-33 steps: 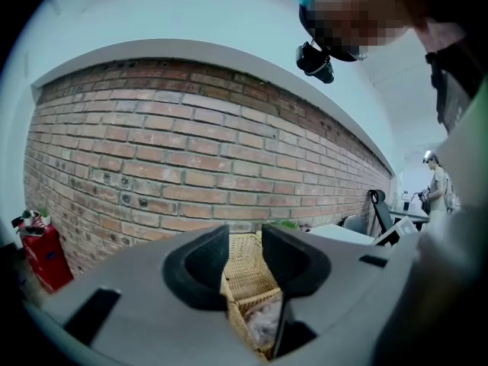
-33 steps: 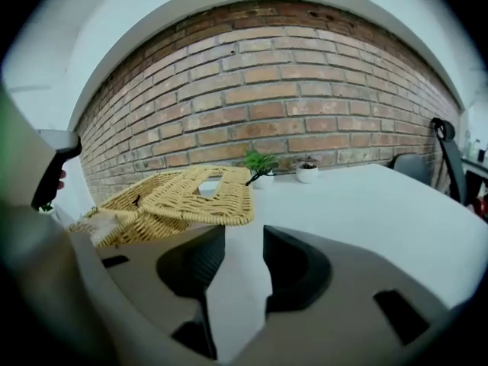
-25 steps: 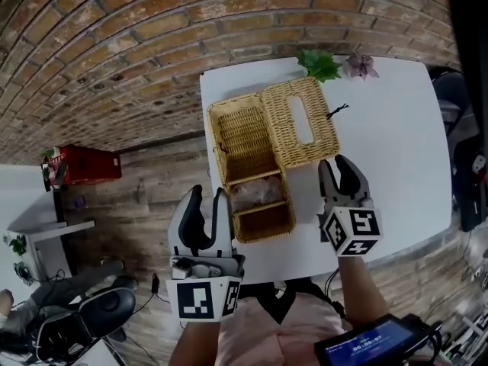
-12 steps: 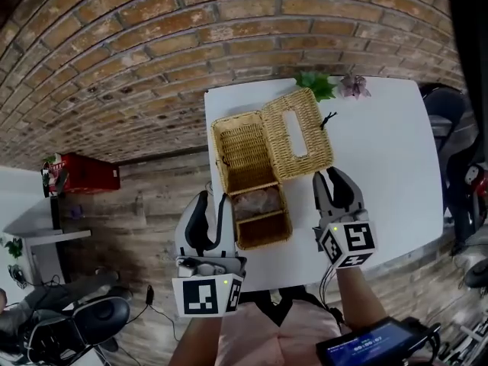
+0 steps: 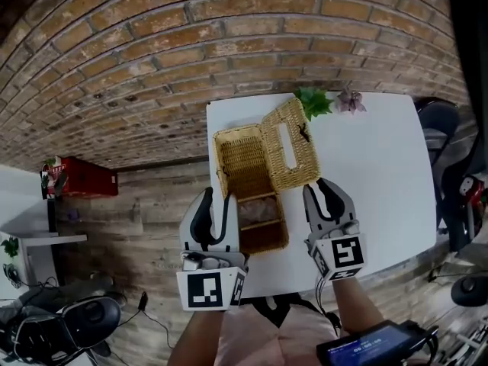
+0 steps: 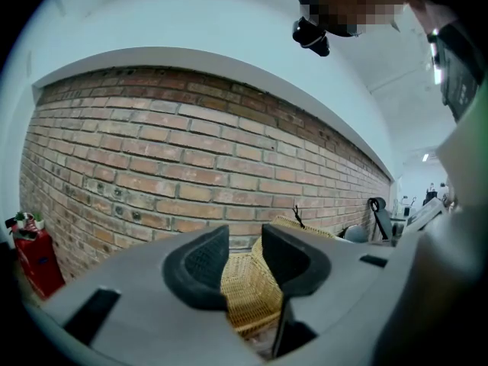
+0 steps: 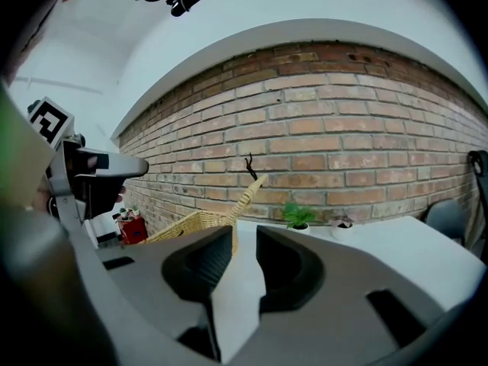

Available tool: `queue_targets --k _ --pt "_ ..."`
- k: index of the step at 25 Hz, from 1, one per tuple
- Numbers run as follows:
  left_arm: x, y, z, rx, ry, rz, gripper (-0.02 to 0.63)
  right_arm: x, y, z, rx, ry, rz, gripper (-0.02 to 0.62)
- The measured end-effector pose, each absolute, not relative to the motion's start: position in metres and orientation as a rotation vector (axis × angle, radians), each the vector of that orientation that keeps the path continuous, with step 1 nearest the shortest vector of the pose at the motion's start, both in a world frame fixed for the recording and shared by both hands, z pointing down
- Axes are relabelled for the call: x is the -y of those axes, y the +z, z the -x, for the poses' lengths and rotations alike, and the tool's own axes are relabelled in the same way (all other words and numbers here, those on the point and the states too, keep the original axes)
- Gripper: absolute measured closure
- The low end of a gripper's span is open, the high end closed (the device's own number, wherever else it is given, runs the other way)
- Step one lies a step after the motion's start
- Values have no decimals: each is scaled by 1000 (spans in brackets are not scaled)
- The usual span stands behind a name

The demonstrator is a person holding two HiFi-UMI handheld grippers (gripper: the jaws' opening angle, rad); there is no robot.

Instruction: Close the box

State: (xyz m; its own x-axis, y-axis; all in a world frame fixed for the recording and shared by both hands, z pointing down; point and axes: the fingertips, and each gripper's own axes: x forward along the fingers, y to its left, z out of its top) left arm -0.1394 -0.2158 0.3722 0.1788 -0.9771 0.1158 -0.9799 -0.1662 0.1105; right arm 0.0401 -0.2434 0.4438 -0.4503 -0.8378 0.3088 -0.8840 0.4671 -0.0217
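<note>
White table (image 5: 374, 181), wicker box (image 5: 242, 162), lid (image 5: 301, 166) half-raised, pale bundle (image 5: 255, 210) inside

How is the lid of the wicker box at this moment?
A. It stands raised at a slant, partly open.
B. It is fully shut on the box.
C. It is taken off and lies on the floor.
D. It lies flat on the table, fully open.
A: the lid rises at a slant from its hinge side, its free edge up off the table, and the box shows its open inside.
</note>
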Motion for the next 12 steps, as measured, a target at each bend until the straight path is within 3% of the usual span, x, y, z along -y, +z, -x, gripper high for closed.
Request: queue_targets --k 12 --pt "233 379 130 1895 54 -2307 465 239 419 4 2599 176 -1345 491"
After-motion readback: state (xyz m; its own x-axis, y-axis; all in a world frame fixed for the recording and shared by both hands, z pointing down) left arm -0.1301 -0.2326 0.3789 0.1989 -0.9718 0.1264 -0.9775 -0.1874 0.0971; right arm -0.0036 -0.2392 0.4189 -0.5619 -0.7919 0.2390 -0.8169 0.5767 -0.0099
